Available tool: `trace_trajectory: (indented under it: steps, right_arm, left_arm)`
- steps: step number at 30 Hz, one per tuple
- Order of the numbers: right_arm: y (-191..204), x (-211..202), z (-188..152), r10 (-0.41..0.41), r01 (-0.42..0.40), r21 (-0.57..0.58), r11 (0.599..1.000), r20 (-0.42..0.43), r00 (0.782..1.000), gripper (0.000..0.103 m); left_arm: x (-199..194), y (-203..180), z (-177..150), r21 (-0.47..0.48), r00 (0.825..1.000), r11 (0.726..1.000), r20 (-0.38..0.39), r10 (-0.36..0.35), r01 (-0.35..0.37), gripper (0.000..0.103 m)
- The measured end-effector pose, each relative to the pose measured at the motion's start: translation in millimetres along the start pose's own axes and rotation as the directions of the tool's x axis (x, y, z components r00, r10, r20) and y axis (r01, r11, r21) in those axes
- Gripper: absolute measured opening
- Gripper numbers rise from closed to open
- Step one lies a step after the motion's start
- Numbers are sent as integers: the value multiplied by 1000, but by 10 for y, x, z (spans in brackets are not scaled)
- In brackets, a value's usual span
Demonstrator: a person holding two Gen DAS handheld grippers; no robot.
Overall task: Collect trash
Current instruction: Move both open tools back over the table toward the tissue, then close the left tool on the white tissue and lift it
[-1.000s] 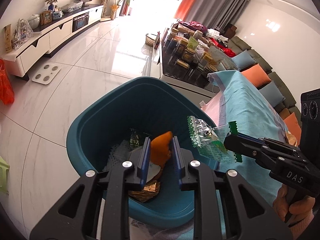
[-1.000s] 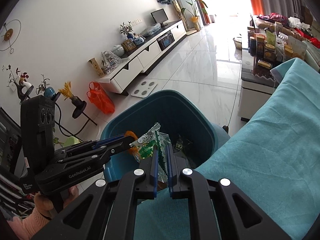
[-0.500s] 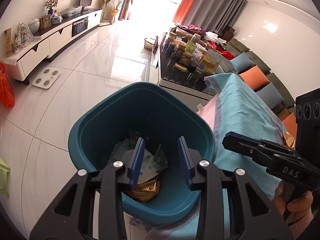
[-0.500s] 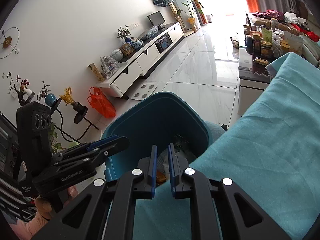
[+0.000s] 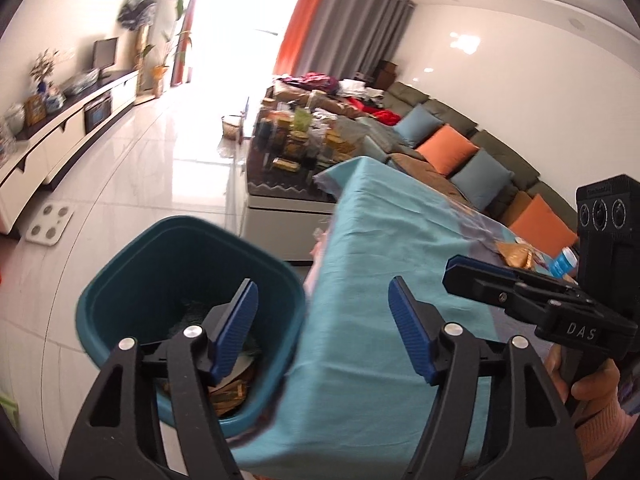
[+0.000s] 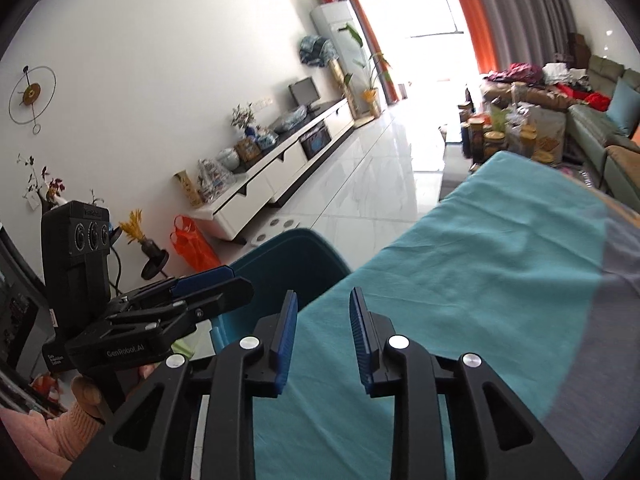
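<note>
Both the left gripper (image 5: 322,308) and right gripper (image 6: 323,322) have fingers spread, empty, beside the teal trash bin (image 5: 132,264).

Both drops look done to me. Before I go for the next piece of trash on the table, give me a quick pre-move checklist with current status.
1. Left gripper empty, jaws wide apart: ok.
2. Right gripper empty, jaws apart: ok.
3. Teal bin beside the table edge, wrappers inside: ok.
4. Next trash located: gold wrapper and blue-white item on the far side of the teal cloth: ok.
5. Path over the cloth to them: right gripper sits between the left gripper and the target in the left wrist view: not ok.
6. Other trash nearer: cannot tell.
</note>
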State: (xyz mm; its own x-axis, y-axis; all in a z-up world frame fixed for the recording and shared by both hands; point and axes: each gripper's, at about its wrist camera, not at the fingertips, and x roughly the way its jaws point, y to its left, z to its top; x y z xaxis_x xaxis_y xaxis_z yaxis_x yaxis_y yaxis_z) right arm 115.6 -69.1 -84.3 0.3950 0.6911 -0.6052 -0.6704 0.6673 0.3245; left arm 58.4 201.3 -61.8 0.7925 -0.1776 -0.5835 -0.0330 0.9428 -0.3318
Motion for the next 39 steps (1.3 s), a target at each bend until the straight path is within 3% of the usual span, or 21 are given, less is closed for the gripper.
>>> trace_trajectory:
  steps: [4, 9, 14, 17, 21, 24, 28, 33, 34, 36, 39]
  right_arm:
    - [-264, -364, -92, -66, 63, 47, 997, 58, 996, 31]
    - [-666, -819, -324, -188, 175, 134, 975, 89, 978, 32]
    - [-1129, -1403, -650, -333, 298, 253, 920, 109, 936, 32]
    - [-1367, -1795, -877, -414, 358, 320, 877, 124, 902, 32]
    - [-1588, -2229, -1137, -510, 426, 400, 811, 129, 850, 32]
    - [-1746, -2476, -1306, -569, 465, 449, 763, 127, 812, 35]
    - [-1965, -2670, -1475, -606, 479, 501, 720, 118, 787, 39]
    - [-2189, -2704, -1602, -606, 468, 542, 698, 99, 789, 43]
    - [-2226, -2745, -1637, -606, 466, 550, 693, 96, 789, 45]
    - [-2320, -2762, -1668, -599, 448, 570, 689, 98, 795, 49]
    - [-2483, -2800, -1704, -589, 426, 593, 683, 103, 801, 50]
  left_arm:
    - [125, -427, 3, 69, 997, 995, -16, -70, 71, 76]
    - [364, -952, -16, 147, 988, 977, -61, -144, 152, 77]
    - [579, -1542, -106, 220, 964, 941, -129, -232, 256, 77]
    - [673, -1942, -221, 263, 939, 906, -183, -292, 333, 77]
    - [758, -2477, -451, 296, 882, 840, -279, -380, 455, 77]
    - [781, -2883, -678, 318, 824, 773, -360, -437, 549, 77]
    - [784, -3392, -965, 349, 754, 683, -452, -477, 641, 76]
    - [788, -3886, -1282, 362, 678, 590, -542, -496, 721, 76]
    - [806, -3961, -1328, 369, 676, 583, -552, -489, 723, 77]
    - [841, -4093, -1437, 371, 656, 561, -584, -478, 740, 76]
    - [897, -4206, -1555, 366, 646, 562, -617, -450, 741, 69]
